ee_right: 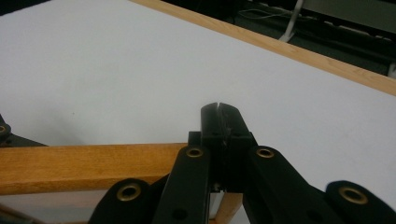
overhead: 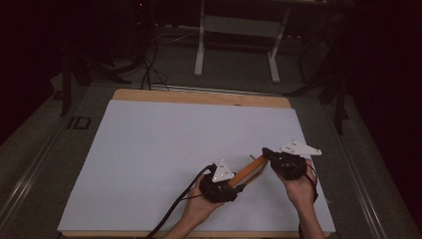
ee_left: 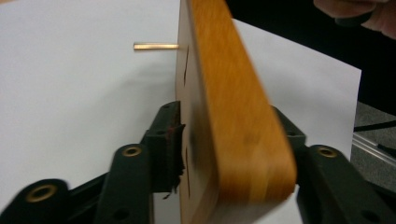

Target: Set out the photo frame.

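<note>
Jaws of the left gripper (overhead: 234,187) stand around a wooden board (overhead: 247,170) without clamping it; the board's long axis runs up-right to the right gripper (overhead: 268,154), closed on its far end, above the white sheet (overhead: 149,149).

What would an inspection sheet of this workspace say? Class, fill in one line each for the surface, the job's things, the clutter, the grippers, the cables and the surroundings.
Surface: white sheet on a wood-edged table.
Job's things: wooden piece held off the sheet between both grippers; a thin metal pin sticks out of its side.
Clutter: nothing seen.
Grippers: left gripper has its jaws around the wooden piece, a small gap at one pad; right gripper shut, the wooden piece beside its jaws, grip unclear.
Cables: black cable trails from the left gripper.
Surroundings: dark room, white table frame, floor cables.
</note>
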Available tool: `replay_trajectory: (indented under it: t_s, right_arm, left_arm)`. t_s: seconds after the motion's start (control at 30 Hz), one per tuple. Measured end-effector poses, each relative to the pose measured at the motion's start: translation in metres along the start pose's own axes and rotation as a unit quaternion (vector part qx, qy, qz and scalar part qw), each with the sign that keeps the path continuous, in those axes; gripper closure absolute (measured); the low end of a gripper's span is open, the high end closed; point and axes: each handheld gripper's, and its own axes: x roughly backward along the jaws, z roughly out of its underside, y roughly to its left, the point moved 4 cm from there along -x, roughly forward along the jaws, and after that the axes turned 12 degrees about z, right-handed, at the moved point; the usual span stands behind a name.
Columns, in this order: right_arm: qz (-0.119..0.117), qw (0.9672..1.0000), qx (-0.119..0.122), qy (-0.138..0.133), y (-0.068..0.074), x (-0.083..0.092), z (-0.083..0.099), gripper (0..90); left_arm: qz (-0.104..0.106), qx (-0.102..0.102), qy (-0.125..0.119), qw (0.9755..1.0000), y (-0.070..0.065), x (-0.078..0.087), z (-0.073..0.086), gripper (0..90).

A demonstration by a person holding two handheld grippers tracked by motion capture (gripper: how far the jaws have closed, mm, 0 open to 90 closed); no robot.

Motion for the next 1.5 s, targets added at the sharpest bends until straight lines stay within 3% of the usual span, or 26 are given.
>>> replay_trajectory:
  t_s: [0.2, 0.27, 0.4, 0.5, 0.6, 0.67, 0.73, 0.9, 1.1, 1.23, 1.5]
  right_arm:
    - [-0.001, 1.0000, -0.001, -0.001, 0.000, 0.000, 0.000, 89.9]
    - [-0.002, 1.0000, 0.000, 0.000, 0.000, -0.001, 0.000, 89.9]
    - [-0.004, 1.0000, -0.001, 0.000, 0.000, -0.001, 0.000, 89.9]
    - [-0.002, 1.0000, -0.001, 0.000, -0.002, -0.001, 0.000, 89.9]
    - [-0.001, 1.0000, -0.004, 0.001, -0.002, -0.002, 0.000, 89.7]
    - [0.001, 1.0000, -0.003, 0.001, -0.002, -0.002, 0.000, 88.8]
    - [0.015, 0.9999, -0.006, -0.001, -0.004, -0.004, 0.000, 81.4]
    - [0.017, 0.9992, -0.035, -0.011, -0.012, -0.002, 0.003, 73.0]
    - [0.028, 0.9972, -0.061, -0.031, -0.023, 0.006, 0.004, 70.5]
    - [0.029, 0.9968, -0.064, -0.038, -0.028, 0.012, 0.003, 69.9]
    - [0.030, 0.9974, -0.055, -0.036, -0.036, 0.018, 0.005, 69.7]
  left_arm:
    - [-0.007, 0.021, 0.000, 0.9998, 0.004, 0.001, 0.021, 51.9]
    - [-0.017, 0.010, 0.014, 0.9997, 0.004, -0.002, 0.025, 54.3]
    - [-0.017, 0.011, 0.045, 0.9988, 0.003, -0.008, 0.033, 62.9]
    - [-0.026, -0.001, 0.048, 0.9985, 0.002, -0.008, 0.034, 64.4]
    - [-0.043, -0.031, 0.059, 0.9968, 0.000, -0.008, 0.033, 67.7]
    - [-0.047, -0.035, 0.063, 0.9963, 0.000, -0.008, 0.032, 68.4]
    - [-0.044, -0.039, 0.064, 0.9963, 0.003, -0.007, 0.029, 68.6]
    - [-0.032, -0.034, 0.055, 0.9974, 0.008, -0.002, 0.017, 69.0]
    - [-0.024, -0.050, 0.038, 0.9977, 0.014, 0.002, -0.009, 69.0]
    - [-0.015, -0.063, 0.037, 0.9972, 0.016, 0.002, -0.027, 69.1]
    - [0.007, -0.064, 0.032, 0.9974, 0.024, -0.002, -0.052, 69.1]
